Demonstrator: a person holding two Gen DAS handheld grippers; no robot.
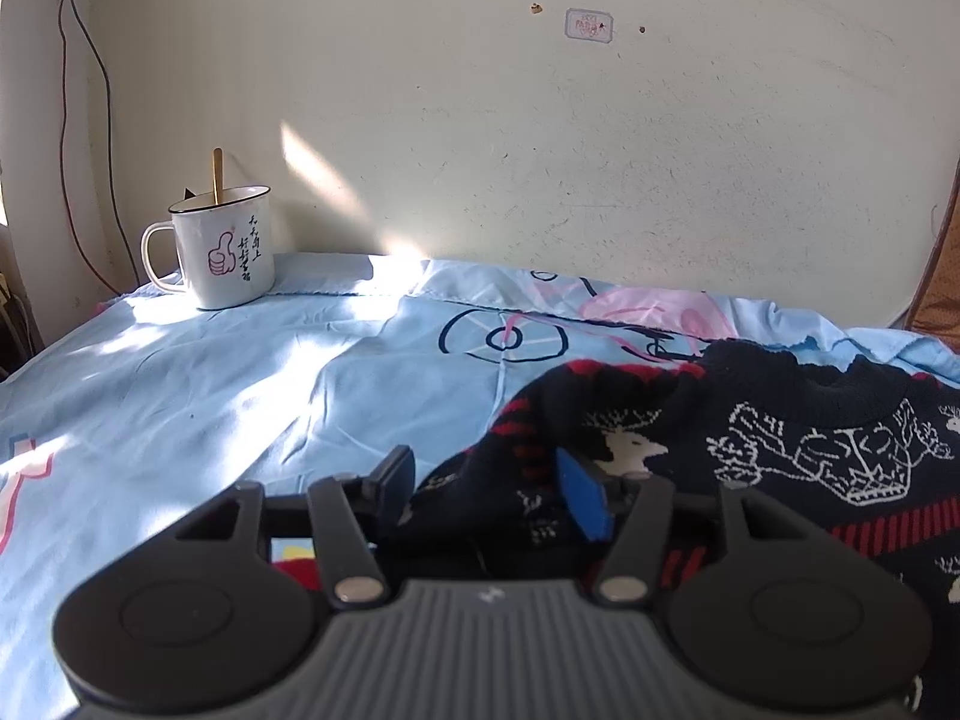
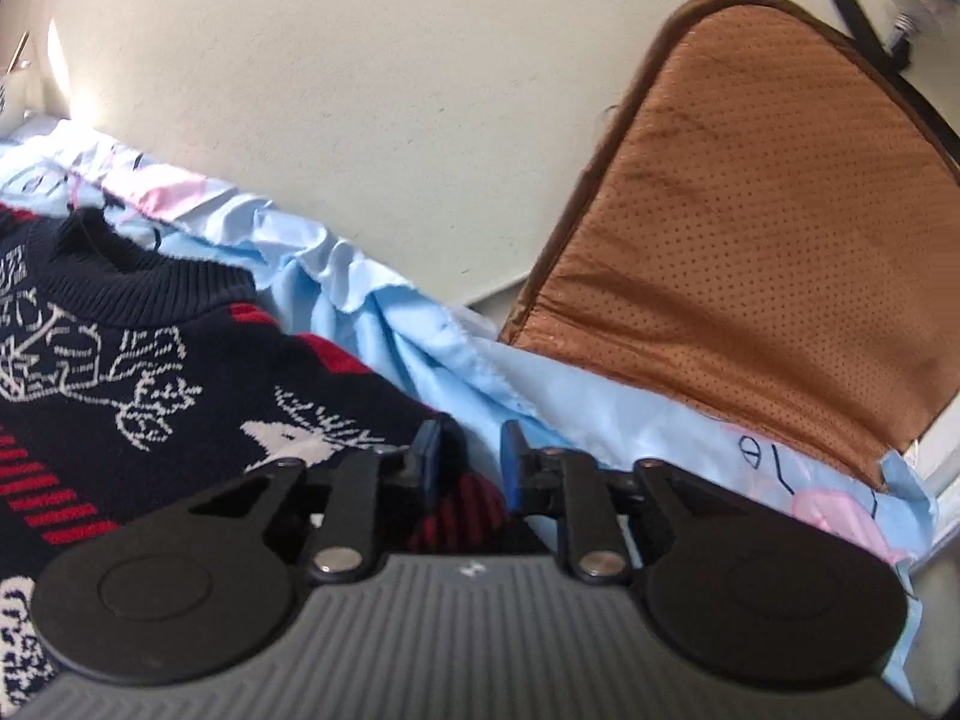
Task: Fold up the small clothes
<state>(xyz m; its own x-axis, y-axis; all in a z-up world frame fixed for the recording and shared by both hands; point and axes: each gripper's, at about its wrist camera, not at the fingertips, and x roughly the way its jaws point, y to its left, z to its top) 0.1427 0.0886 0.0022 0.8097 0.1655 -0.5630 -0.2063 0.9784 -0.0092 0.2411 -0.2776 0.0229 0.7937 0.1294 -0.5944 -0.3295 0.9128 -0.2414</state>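
Note:
A dark navy knit sweater (image 1: 780,456) with white reindeer and red stripes lies on a light blue printed sheet (image 1: 240,390), its collar toward the wall. My left gripper (image 1: 489,489) is at the sweater's left side, where a bunched sleeve lies between its fingers. The left finger stands a little clear of the cloth, so the jaws are open. In the right wrist view the sweater (image 2: 150,360) fills the left half. My right gripper (image 2: 471,459) is at its right shoulder edge. Its jaws are narrowly open over dark and red cloth, and the pads do not press on it.
A white enamel mug (image 1: 225,252) with a wooden stick in it stands at the sheet's far left corner by the wall. A brown perforated cushion (image 2: 750,240) leans up at the right. The sheet (image 2: 540,372) is rumpled along the wall. Cables (image 1: 90,60) hang at the far left.

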